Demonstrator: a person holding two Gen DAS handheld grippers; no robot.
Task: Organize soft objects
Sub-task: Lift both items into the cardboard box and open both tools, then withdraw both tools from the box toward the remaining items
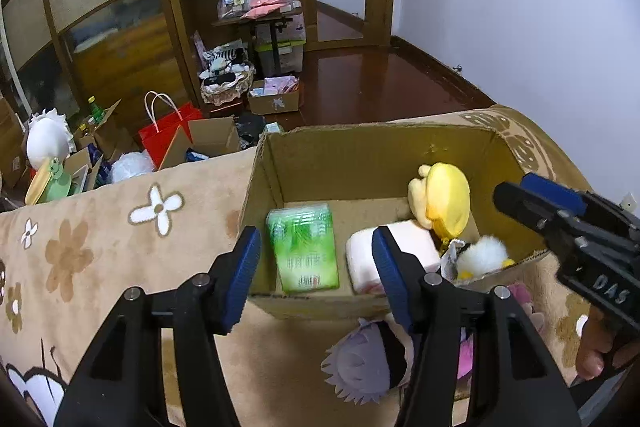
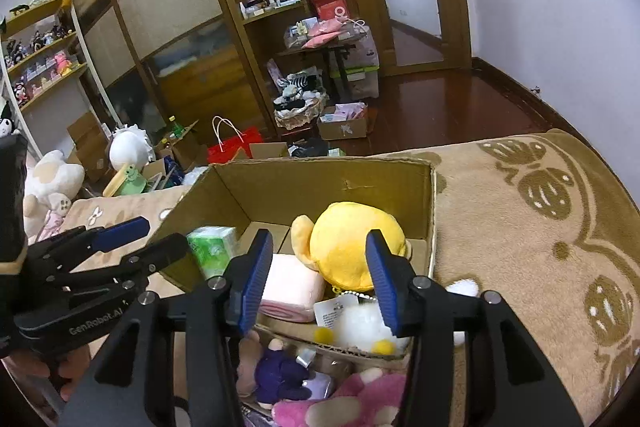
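Hovering over one box [image 2: 328, 183], two grippers, both parted and holding nothing.
Left gripper [image 1: 316, 267] and right gripper [image 2: 318, 275] nearest; beyond, four soft items inside: white plush [image 2: 360, 323], pink towel [image 2: 292, 287], green tissue pack [image 1: 304, 251], yellow plush [image 2: 352, 243].

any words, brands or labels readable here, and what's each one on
"DAS" on the side of the right gripper, seen from the left wrist.
"GenRobot.AI" on the body of the left gripper, seen from the right wrist.
Green tissue pack: printed characters, too blurred to read.
White tag on the white plush toy: print too small to read.
Red bag on the far table: a white mark, not legible.
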